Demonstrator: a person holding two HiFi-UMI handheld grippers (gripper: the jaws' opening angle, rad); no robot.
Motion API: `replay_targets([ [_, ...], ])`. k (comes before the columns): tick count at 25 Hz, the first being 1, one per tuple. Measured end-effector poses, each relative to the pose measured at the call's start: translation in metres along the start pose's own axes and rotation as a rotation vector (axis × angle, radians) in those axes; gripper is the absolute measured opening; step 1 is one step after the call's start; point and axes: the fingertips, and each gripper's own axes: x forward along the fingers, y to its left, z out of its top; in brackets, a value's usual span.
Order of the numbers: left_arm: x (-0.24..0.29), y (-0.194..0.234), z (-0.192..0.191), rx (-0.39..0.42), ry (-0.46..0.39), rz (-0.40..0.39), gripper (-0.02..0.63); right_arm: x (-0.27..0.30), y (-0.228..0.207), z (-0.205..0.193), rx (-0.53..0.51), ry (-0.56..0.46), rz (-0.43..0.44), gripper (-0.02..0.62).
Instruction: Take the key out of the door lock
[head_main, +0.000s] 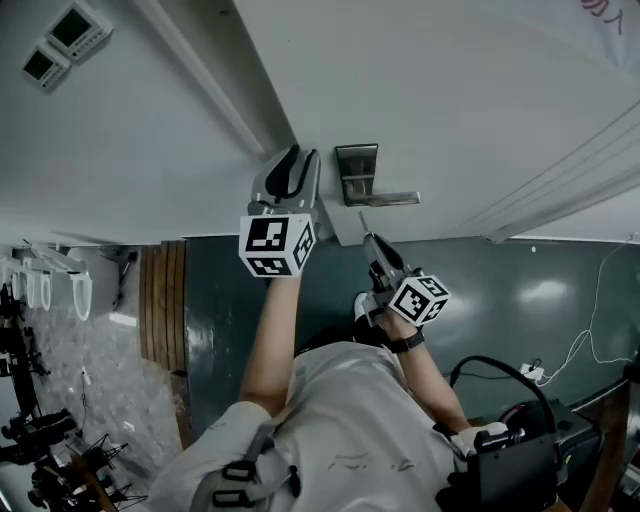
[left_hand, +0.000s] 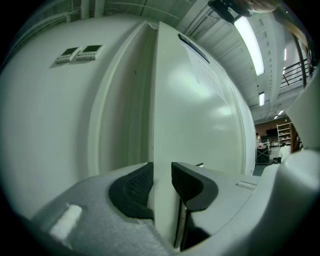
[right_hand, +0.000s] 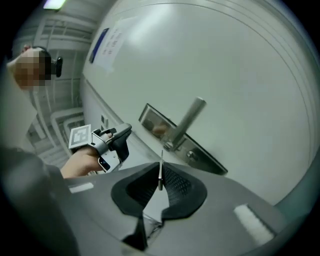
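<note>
Key (right_hand: 160, 164) in pinched right tongs (right_hand: 161, 176); left tongs (left_hand: 162, 176) on door edge (left_hand: 164, 100)

My left claw (head_main: 297, 158) and right claw (head_main: 371, 240) are built alike. Each has a smooth grey shell, rounded at the front, that ends in two black pads (right_hand: 182, 192) with finely ribbed faces. A small white strip (right_hand: 252, 222) is set into the top of each shell. Behind each claw sits a white cube (head_main: 277, 245) printed with black square markers. The left claw's handle (right_hand: 107, 149) is grey with black trim. I wear a pale shirt (head_main: 350, 420) with short sleeves and a black band (head_main: 407, 342) on my right wrist. Grey straps (head_main: 262, 442) with black buckles (head_main: 237, 470) run over my shoulder.
</note>
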Motion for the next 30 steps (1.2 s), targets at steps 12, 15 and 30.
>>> replay_targets([
  [12,-0.136,-0.055,0.002,-0.017,-0.058,-0.131,0.026,-0.067,0.131,0.047,-0.494,-0.167,-0.108,0.026],
  [15,-0.169,-0.069,-0.001,-0.035,-0.069,-0.171,0.020,-0.086,0.157,0.035,-0.579,-0.187,-0.144,0.026],
  [30,-0.235,-0.118,0.009,-0.022,-0.080,-0.156,0.000,-0.131,0.221,0.048,-0.741,-0.245,-0.125,0.026],
])
